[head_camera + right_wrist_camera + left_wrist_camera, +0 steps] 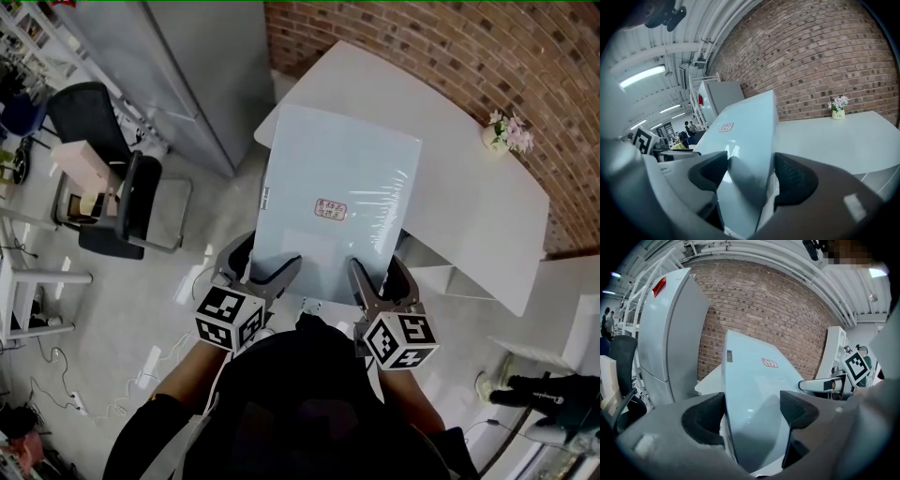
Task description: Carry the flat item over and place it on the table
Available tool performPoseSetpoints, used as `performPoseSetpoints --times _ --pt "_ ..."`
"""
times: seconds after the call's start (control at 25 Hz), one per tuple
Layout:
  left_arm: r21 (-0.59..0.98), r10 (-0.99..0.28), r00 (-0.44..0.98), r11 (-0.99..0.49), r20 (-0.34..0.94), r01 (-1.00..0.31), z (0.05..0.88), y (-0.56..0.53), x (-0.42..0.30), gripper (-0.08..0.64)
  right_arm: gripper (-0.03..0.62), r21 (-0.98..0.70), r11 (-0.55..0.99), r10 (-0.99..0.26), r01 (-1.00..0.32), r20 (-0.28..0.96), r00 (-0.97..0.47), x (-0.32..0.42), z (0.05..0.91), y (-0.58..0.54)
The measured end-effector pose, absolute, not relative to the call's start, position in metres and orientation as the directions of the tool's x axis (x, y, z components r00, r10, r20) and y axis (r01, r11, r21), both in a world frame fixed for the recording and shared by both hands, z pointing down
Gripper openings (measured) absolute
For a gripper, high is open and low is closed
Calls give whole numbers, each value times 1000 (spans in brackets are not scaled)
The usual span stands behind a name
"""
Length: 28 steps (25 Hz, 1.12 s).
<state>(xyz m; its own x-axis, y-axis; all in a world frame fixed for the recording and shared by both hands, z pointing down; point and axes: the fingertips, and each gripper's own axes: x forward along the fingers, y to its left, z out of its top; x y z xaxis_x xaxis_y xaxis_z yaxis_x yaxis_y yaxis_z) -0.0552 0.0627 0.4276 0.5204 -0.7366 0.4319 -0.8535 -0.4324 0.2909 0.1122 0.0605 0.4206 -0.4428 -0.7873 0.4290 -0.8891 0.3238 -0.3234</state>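
A flat pale-blue wrapped pack [337,192] with a small red-print label [330,209] is held level in the air, its far end over the white table [487,202]. My left gripper [272,270] is shut on its near left edge. My right gripper [366,279] is shut on its near right edge. In the left gripper view the pack [754,394] runs between the jaws of the left gripper [752,416], with the label [769,363] on top. In the right gripper view the pack [745,136] sits between the jaws of the right gripper [750,176], and the table [834,136] lies beyond it.
A small vase of flowers [506,134] stands at the table's far edge by the brick wall [487,56]. A grey cabinet [187,66] is at the left, a black chair [122,178] on the floor beside it. White shelving [450,281] sits under the table's right side.
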Motion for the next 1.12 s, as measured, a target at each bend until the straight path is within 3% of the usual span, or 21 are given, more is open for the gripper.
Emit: performPoseSetpoints --times 0.64,1.12 --pt "253 -759 514 -447 400 -858 415 -5 -10 387 319 -343 302 -819 -889 383 -426 159 415 0" --pt "287 -696 582 -506 421 -813 439 -96 -8 387 319 -335 211 -829 -918 437 -349 160 435 -77"
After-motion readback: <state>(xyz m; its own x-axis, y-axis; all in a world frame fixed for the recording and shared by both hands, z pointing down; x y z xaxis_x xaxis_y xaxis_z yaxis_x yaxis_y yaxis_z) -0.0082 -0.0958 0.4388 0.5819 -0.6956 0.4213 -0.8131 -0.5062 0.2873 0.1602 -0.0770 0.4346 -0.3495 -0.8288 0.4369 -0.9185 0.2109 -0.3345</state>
